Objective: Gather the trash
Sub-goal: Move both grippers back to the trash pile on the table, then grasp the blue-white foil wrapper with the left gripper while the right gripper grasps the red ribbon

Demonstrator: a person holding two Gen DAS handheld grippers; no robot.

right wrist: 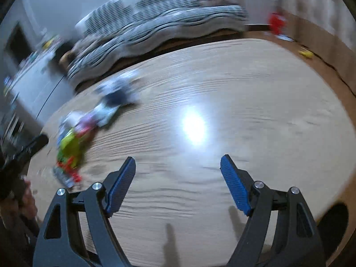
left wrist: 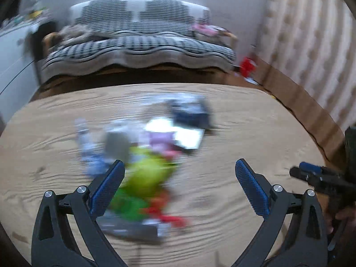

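Table [left wrist: 255, 120]: trash pile [left wrist: 146, 166] lengthwise away.

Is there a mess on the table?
Yes. A scattered heap of wrappers lies loose across the wooden table, green, red, white and dark blue pieces overlapping. The blur hides what each is. Both grippers, left and right, are open and empty.

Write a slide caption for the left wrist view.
Open left gripper above blurred wrapper pile on wooden table.
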